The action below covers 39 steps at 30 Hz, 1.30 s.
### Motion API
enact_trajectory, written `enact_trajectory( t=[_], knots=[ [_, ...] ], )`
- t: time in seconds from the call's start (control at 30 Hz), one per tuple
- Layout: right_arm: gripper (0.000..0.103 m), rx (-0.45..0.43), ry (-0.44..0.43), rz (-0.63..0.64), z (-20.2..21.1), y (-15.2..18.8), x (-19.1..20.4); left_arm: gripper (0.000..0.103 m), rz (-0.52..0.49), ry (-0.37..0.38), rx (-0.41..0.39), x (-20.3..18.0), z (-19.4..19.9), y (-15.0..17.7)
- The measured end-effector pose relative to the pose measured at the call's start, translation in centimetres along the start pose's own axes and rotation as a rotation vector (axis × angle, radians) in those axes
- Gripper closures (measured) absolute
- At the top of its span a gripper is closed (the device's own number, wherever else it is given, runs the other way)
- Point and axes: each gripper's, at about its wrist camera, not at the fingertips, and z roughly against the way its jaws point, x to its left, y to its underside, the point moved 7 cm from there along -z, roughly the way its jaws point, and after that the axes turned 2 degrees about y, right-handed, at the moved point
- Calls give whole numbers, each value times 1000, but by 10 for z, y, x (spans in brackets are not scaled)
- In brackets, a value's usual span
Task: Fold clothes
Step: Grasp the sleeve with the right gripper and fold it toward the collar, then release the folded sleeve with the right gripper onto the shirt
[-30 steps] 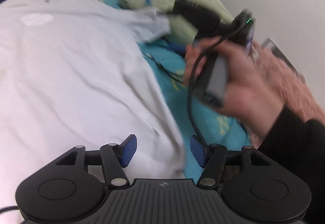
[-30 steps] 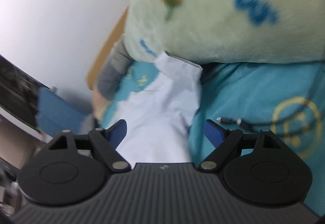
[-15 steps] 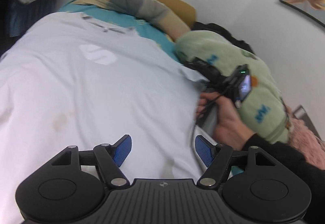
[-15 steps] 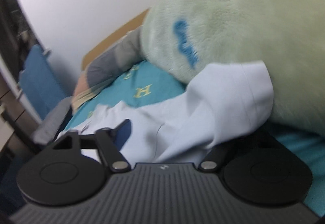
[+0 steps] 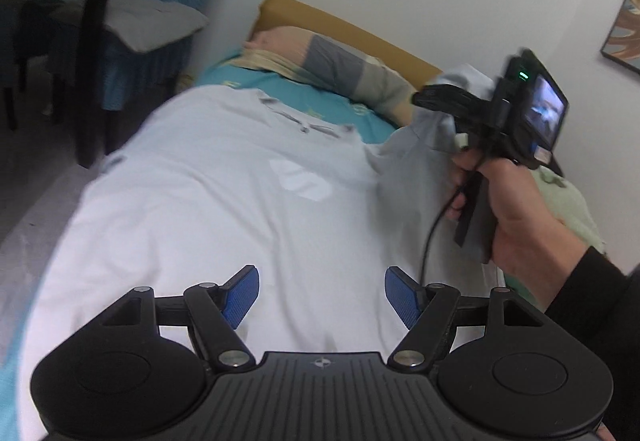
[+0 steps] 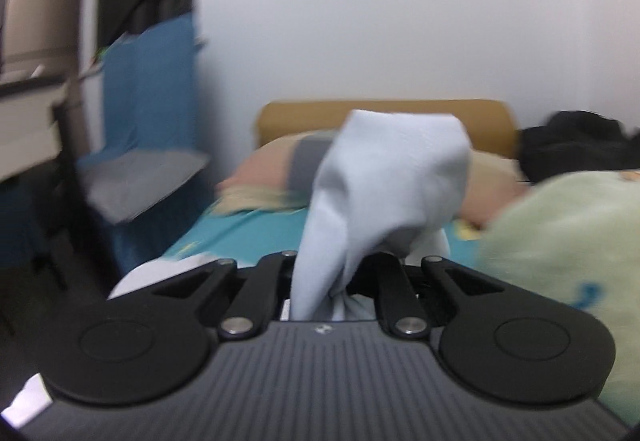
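White T-shirt (image 5: 224, 201): spread flat on the bed (image 5: 328, 101), directly ahead of and beneath the left gripper (image 5: 322, 297), whose blue pads stand apart, holding nothing. Right gripper (image 6: 334, 281): clamped on the shirt's sleeve (image 6: 384, 177), which is lifted clear of the bed.

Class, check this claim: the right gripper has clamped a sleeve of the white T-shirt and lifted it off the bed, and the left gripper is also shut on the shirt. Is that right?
Not quite. The right gripper is shut on the sleeve of the white T-shirt, as the right wrist view shows. The left gripper, however, is open, its blue pads apart above the shirt, as the left wrist view shows.
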Motion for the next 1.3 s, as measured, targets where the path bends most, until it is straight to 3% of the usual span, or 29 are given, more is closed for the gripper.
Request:
enact_trajectory(
  t=[0.17,0.33,0.37,0.43,0.47,0.5,0.53,0.7,0.83,1.03,1.13,1.23,1.27,1.3],
  knots=[
    [92,167,-57,148,-55,50,96,31,68,-41,-3,37,-4,-2],
    [90,275,-107,84,-89,87,114,31,79,-34,23,44,-14,3],
    [87,287,-124,47,-93,89,111,31,80,-28,27,44,-16,4],
    [68,301,-158,-13,-91,84,103,31,81,-15,36,43,-19,5],
    [49,308,-175,-43,-90,81,100,31,81,-9,40,43,-20,6],
    [33,289,-192,-64,-77,78,96,31,82,-3,45,43,-22,7],
    [29,271,-209,-85,-64,75,92,31,82,3,49,42,-24,8],
    [28,197,-256,-113,27,34,64,31,85,34,71,41,-32,13],
    [28,169,-246,-126,119,25,28,31,74,134,110,8,-22,31],
    [28,159,-210,-219,259,58,-25,32,56,313,288,-67,-8,87],
    [28,160,-180,-284,300,81,-48,33,53,321,377,-85,-11,120],
    [28,160,-157,-323,315,97,-68,44,51,324,466,-102,-15,152],
    [28,161,-150,-331,314,98,-74,50,50,324,495,-107,-17,163],
    [28,162,-143,-339,313,100,-80,63,51,308,517,-108,-19,169]
  ],
)
